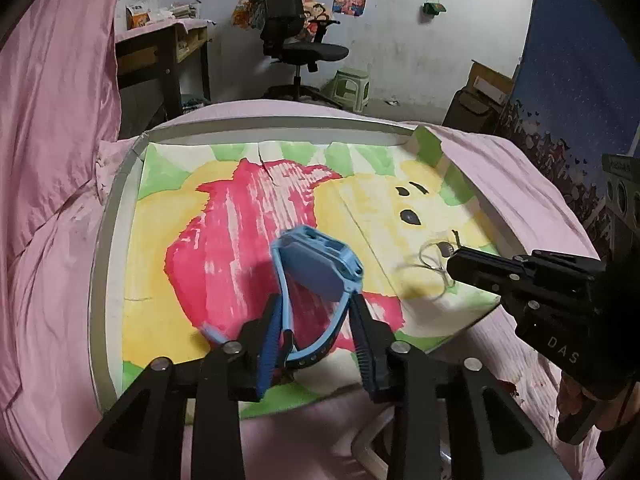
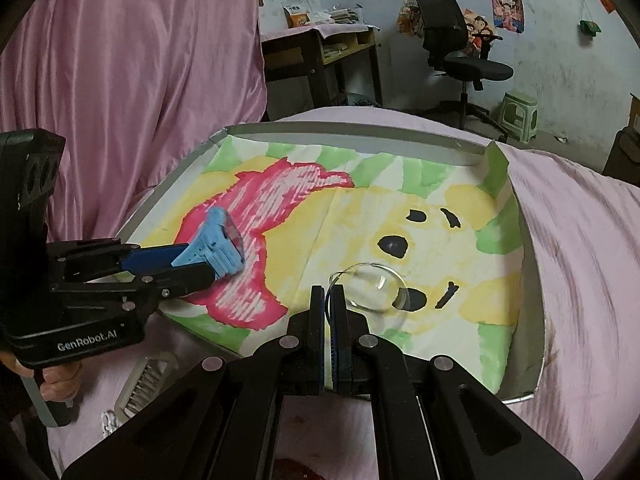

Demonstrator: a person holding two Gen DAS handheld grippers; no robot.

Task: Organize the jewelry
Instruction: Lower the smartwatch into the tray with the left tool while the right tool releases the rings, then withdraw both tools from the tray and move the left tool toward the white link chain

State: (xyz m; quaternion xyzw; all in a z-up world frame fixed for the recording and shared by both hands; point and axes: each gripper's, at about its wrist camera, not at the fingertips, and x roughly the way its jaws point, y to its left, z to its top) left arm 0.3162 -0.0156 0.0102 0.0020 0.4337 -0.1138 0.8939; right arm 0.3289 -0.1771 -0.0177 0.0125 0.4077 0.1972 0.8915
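One blue watch (image 1: 316, 268), one clear bangle (image 2: 366, 286), one tray (image 1: 120, 216), two claws (image 1: 316, 320) (image 2: 330, 300), one office chair (image 1: 296, 36), one green stool (image 1: 352, 88).

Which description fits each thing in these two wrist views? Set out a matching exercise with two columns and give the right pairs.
Things:
1. blue watch
2. clear bangle
3. office chair
4. green stool

Descriptions:
A. black, by the far wall
B. over the red patch of the painted sheet
C. pinched in the right gripper
D. on the floor beside the chair

Pairs: 1-B, 2-C, 3-A, 4-D
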